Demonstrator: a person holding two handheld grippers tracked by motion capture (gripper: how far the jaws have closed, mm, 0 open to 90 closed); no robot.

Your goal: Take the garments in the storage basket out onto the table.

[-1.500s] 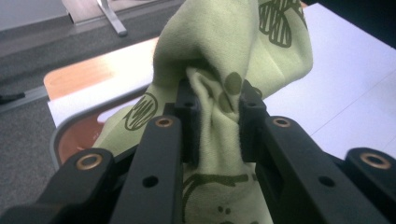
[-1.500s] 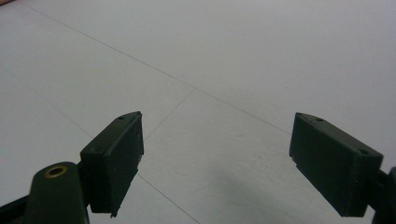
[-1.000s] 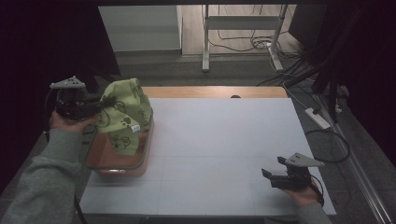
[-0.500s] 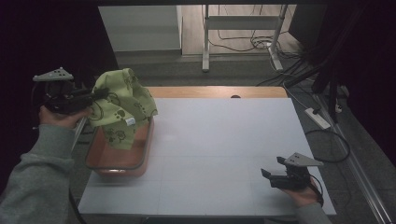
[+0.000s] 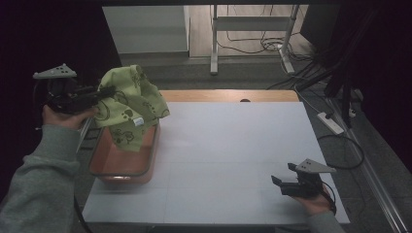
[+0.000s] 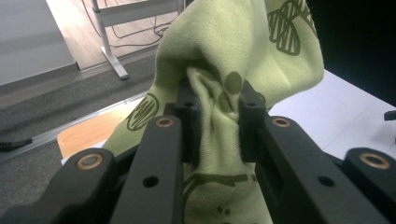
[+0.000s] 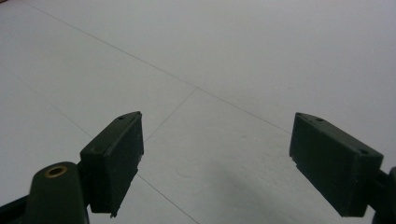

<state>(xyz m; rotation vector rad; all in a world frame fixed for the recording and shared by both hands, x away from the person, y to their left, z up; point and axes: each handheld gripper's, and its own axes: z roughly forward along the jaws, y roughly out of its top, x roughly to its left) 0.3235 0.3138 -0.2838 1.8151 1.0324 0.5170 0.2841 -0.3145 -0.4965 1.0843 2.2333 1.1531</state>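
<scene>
High view: my left gripper (image 5: 104, 92) pinches the green cloth (image 5: 130, 108) at about 9 o'clock of the bench (image 5: 233, 145). The cloth hangs with its lower end inside the orange tub (image 5: 124, 167). I see its folds squeezed between the pads (image 6: 189, 116) in the left gripper view. My right gripper (image 5: 283, 180) rests at 5 o'clock, spread wide over bare bench.

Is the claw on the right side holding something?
No, the right claw is wide open, with just the bare white table showing between its jaws.
</scene>
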